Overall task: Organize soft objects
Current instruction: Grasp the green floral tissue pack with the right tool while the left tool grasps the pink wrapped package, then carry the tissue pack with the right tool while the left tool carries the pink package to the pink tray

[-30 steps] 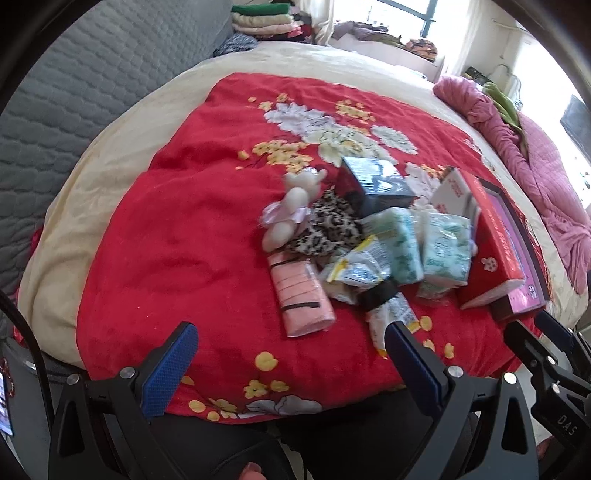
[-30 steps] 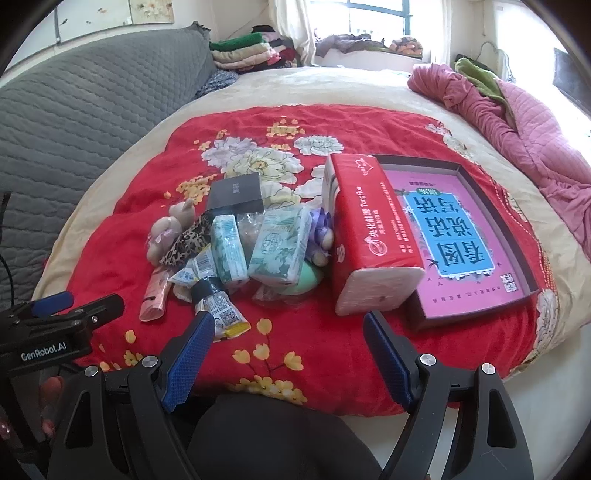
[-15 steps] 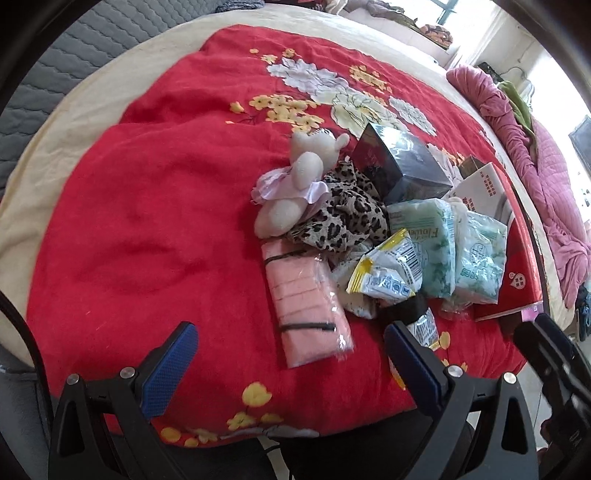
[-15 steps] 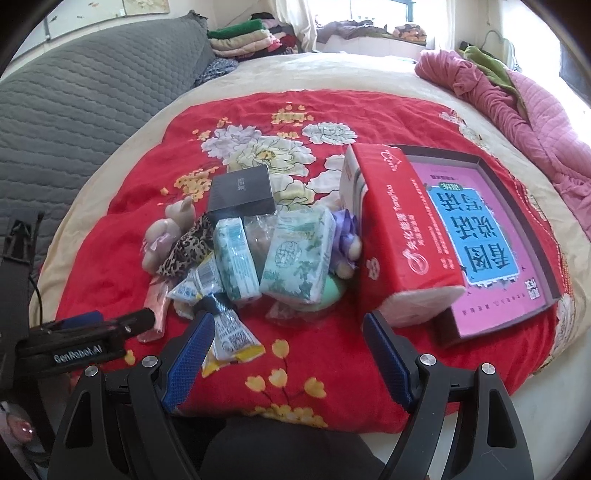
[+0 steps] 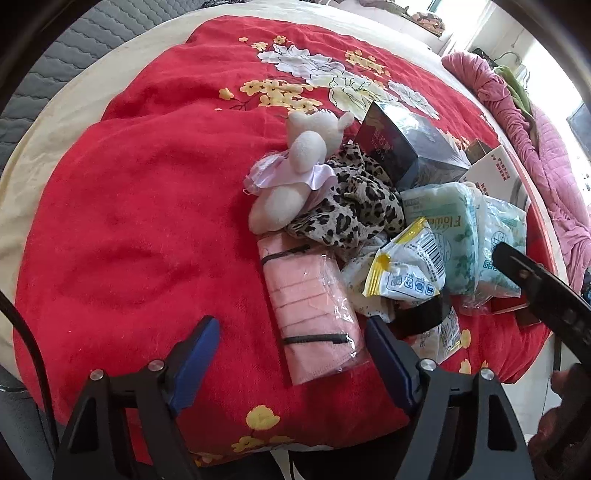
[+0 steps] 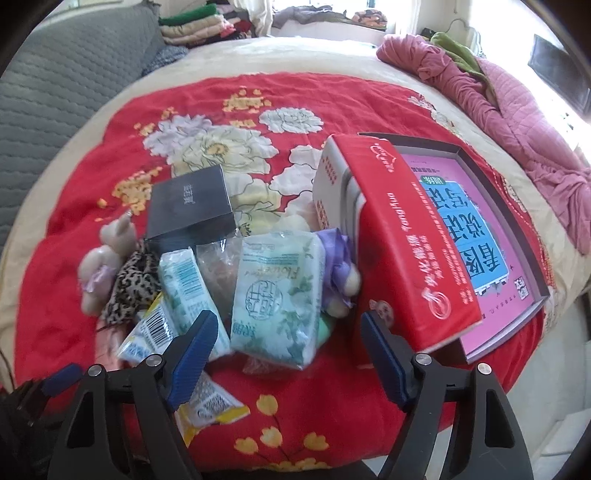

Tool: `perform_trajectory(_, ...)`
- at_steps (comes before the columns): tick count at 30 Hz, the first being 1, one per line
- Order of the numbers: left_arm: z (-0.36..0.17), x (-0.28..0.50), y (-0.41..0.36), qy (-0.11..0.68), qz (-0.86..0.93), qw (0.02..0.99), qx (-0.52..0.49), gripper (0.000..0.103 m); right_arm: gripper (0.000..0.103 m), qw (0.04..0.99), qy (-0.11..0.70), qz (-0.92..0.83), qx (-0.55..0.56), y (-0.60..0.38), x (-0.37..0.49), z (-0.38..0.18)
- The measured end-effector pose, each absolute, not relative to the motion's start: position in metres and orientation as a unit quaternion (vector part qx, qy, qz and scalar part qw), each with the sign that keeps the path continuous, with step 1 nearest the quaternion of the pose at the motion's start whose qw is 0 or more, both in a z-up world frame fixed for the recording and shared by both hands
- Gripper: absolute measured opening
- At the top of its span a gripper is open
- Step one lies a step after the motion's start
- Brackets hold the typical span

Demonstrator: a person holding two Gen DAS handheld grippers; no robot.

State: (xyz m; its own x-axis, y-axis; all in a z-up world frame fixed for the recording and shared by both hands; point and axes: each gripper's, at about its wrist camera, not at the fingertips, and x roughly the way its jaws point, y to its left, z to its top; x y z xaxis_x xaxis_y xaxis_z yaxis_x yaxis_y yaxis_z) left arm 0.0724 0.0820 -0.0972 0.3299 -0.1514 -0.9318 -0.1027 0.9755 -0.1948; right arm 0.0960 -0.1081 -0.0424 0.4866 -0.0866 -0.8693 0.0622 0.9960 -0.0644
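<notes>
A pile of soft items lies on a red floral blanket. A pink cloth pack, a white plush toy, a leopard-print cloth and a yellow-edged packet show in the left wrist view. My left gripper is open, its jaws on either side of the pink pack's near end. Green tissue packs lie in the right wrist view. My right gripper is open just before the larger tissue pack.
A black box sits behind the pile. A red tissue box leans on a dark tray with a pink book. A pink quilt lies at the far right. Folded clothes are stacked at the back.
Both grippers have moved forward and down toward the pile. The left one now straddles the pink pack's near end; the right one has closed in on the tissue packs.
</notes>
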Motion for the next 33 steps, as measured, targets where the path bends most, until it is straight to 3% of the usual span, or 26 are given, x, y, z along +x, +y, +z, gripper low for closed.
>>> perform_trajectory(10,-0.101,0.074,0.085,0.580,-0.024,0.805,-0.121,0.080,0.078,0.848,0.516,-0.106,-0.054,-0.097,0.120,-0.067)
perform_trajectory(13,-0.102,0.075,0.085,0.580,-0.023,0.805,-0.119,0.080,0.057,0.854,0.501,-0.114,-0.076,-0.095,0.118,-0.065)
perform_trajectory(14,-0.103,0.076,0.084,0.582,-0.024,0.804,-0.117,0.079,0.054,0.857,0.498,-0.108,-0.075,-0.097,0.115,-0.063)
perform_trajectory(17,-0.106,0.078,0.083,0.586,-0.023,0.802,-0.111,0.073,0.051,0.858,0.506,-0.081,-0.035,-0.109,0.109,-0.058)
perform_trajectory(22,-0.108,0.078,0.086,0.588,-0.023,0.801,-0.114,0.046,0.051,0.862,0.503,-0.027,0.060,-0.133,0.096,-0.043)
perform_trajectory(24,-0.108,0.078,0.091,0.588,-0.025,0.799,-0.128,0.040,0.051,0.861,0.501,-0.013,0.089,-0.142,0.093,-0.039)
perform_trajectory(33,-0.095,0.066,0.100,0.572,-0.066,0.799,-0.172,0.036,0.050,0.870,0.483,0.005,0.099,-0.144,0.084,-0.022)
